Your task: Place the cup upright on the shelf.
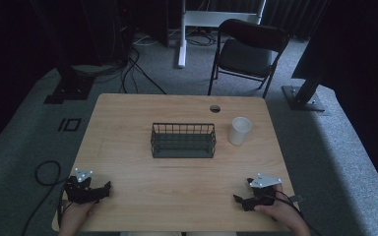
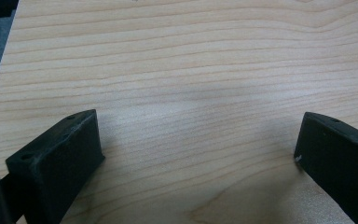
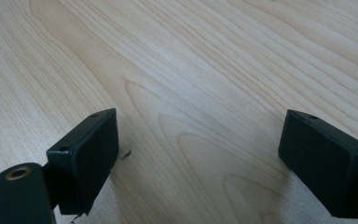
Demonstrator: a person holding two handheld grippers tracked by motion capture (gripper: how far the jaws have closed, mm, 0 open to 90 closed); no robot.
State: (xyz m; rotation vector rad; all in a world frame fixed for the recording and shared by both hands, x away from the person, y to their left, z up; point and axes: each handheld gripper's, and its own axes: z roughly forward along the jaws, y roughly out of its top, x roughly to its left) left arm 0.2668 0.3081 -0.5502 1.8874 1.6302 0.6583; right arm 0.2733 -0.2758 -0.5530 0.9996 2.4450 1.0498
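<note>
Here, wooden table (image 1: 128, 123) seen mid-frame; wire basket (image 1: 183, 140) at centre, white cup (image 1: 239, 130) just right of it. Left gripper (image 1: 109, 186) and right gripper (image 1: 236, 198) held low in frame, jaws spread, nothing gripped. Start judged; reach toward cup required next.

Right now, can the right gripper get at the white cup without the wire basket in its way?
Probably yes. The right gripper sits open at the table's near right edge, and the white cup stands upright ahead of it, right of the wire basket, with bare tabletop between.
</note>
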